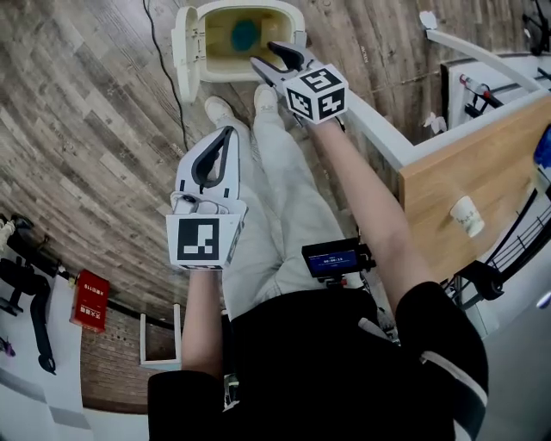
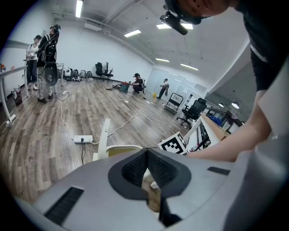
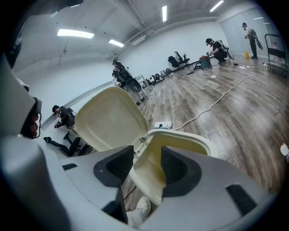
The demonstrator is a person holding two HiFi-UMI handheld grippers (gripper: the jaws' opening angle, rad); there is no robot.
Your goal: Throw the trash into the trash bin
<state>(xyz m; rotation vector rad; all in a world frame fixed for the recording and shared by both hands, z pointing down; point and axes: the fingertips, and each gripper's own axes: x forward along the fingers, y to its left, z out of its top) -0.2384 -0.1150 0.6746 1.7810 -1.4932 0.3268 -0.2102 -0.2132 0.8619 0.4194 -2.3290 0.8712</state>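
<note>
right claw (image 1: 263, 53) stood wide, empty, over open trash bin (image 1: 258, 7) mouth; blue trash (image 1: 244, 34) lay inside, just beyond its tips, so release looked done. left claw (image 1: 225, 138) pinched closed, empty, idle, bin well ahead.

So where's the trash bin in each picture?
Head view: the cream plastic trash bin sits at the top, left of centre.
Left gripper view: it is low in the middle, mostly hidden.
Right gripper view: it fills the middle.
Shared landmark: its open lid stands up on the bin's left side in all three.
</note>
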